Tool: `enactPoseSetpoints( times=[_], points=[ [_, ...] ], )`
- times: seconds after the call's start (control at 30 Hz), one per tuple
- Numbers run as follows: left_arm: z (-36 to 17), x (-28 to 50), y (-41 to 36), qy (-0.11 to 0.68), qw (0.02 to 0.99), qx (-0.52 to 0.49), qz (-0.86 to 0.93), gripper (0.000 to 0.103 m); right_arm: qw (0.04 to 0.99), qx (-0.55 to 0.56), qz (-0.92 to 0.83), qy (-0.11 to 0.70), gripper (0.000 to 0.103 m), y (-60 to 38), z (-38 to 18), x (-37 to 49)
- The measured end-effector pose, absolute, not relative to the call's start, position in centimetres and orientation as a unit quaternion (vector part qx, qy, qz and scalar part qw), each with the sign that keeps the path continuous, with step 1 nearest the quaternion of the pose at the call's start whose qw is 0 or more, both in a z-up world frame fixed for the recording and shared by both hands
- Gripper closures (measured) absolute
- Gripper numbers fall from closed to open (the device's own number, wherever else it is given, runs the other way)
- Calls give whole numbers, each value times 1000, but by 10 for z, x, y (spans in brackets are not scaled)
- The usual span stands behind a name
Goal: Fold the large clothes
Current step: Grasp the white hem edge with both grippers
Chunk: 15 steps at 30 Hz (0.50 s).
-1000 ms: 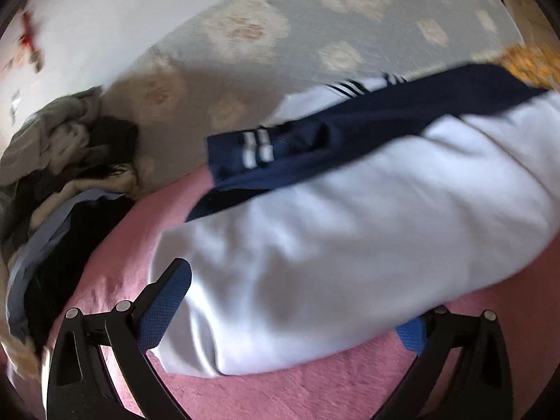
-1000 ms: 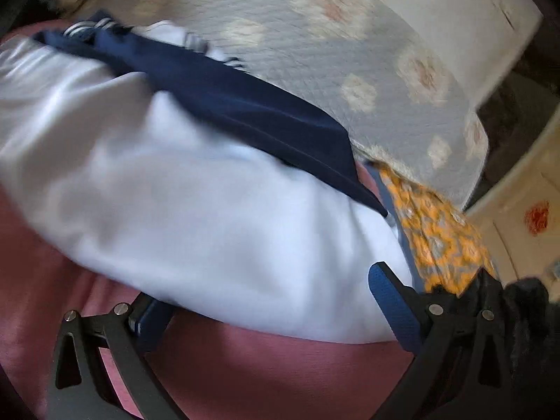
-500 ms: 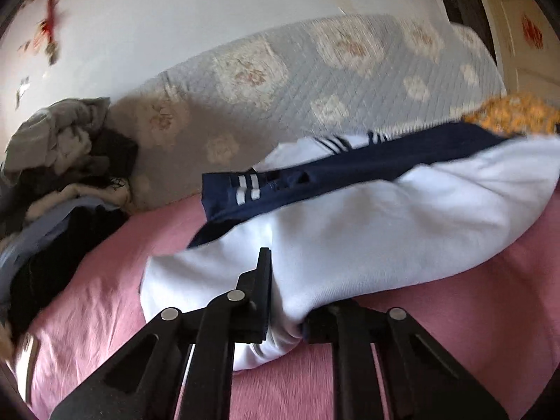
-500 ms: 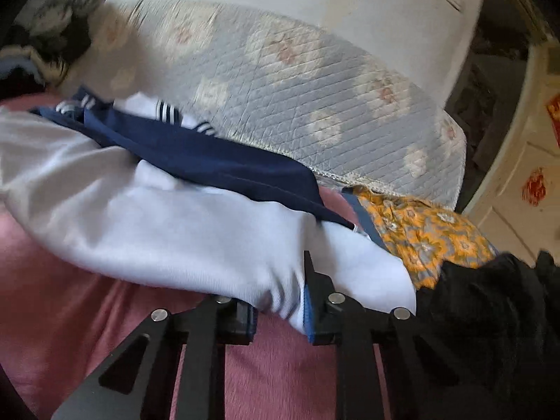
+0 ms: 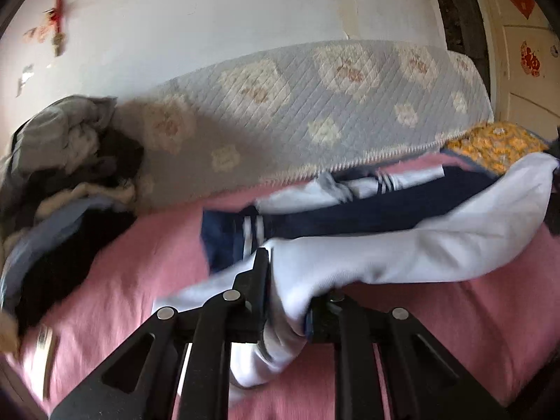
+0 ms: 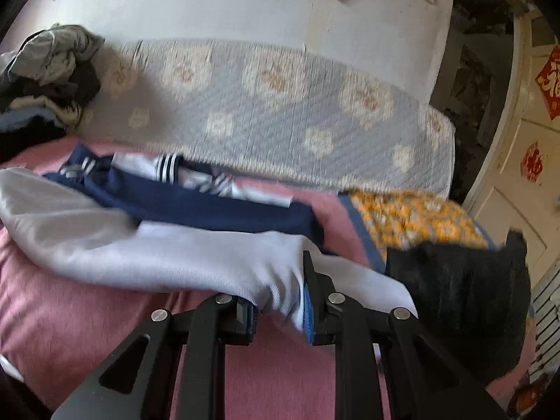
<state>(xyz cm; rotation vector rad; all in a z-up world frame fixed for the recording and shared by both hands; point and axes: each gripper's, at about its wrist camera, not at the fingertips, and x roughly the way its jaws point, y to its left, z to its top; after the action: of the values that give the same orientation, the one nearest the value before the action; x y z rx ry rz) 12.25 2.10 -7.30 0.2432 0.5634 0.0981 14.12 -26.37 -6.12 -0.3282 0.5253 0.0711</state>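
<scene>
A white and navy garment point(image 5: 402, 248) with white stripes lies across the pink bed sheet point(image 5: 140, 262). My left gripper point(image 5: 287, 301) is shut on its white near edge at one end and holds it lifted. In the right wrist view the same garment point(image 6: 157, 248) stretches to the left, and my right gripper point(image 6: 280, 301) is shut on its white edge at the other end. The navy part point(image 6: 210, 206) lies behind the white band.
A grey quilted floral mattress point(image 5: 315, 105) leans on the white wall behind the bed. A pile of grey and dark clothes point(image 5: 63, 175) sits at the left. An orange patterned cloth point(image 6: 420, 220) and a black garment point(image 6: 462, 287) lie at the right.
Both grippers went from open around the white edge to shut on it. They have since lifted and pulled the edge towards me, so the white part now forms a narrower raised band.
</scene>
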Motion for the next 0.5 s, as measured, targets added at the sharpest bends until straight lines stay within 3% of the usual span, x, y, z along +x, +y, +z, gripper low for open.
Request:
enactPoseSetpoints(
  times=[0.2,0.4,0.47,0.5],
  points=[
    [-87,263,47,357,921,154,42,84,948,-148,47,277,82,-261,-73,254],
    [-113,326,70,423,898,113,43,80,928,-91,76,353,82,-271,-91,340],
    [-123,340,66,438,888,134,53,74,920,-103,72,371,82,-264,-102,361],
    [-129,344,66,441,883,147,63,64,915,-110,69,382,82,-259,-111,372]
  ],
)
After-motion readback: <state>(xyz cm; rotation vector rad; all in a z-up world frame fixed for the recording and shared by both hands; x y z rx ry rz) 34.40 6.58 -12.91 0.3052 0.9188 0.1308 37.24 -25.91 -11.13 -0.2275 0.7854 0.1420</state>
